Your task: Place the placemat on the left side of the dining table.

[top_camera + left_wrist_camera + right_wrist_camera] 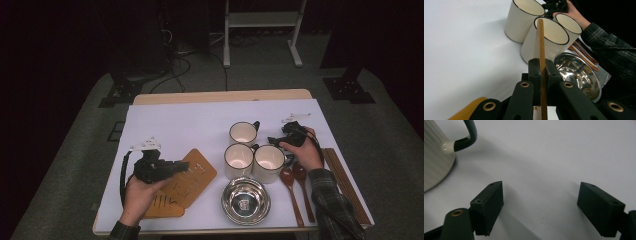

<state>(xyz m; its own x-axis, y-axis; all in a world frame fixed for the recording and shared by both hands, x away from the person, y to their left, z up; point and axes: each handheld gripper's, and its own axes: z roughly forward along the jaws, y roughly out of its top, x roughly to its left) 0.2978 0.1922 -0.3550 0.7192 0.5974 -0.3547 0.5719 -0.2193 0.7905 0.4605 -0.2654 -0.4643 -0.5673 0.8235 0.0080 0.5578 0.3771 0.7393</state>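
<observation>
two grippers: left gripper (541,75) clamps wooden board (541,47) edge-on, face hidden; right gripper (540,205) wide, empty.

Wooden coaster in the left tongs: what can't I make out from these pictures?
- Wooden coaster: left gripper view shows it edge-on between shut pads; its faces stay hidden.
- High view: left tongs and hand cover part of the coaster stack; count unclear.
- Steel bowl: mark inside too small.
- Right tongs: open, over bare cloth.
</observation>
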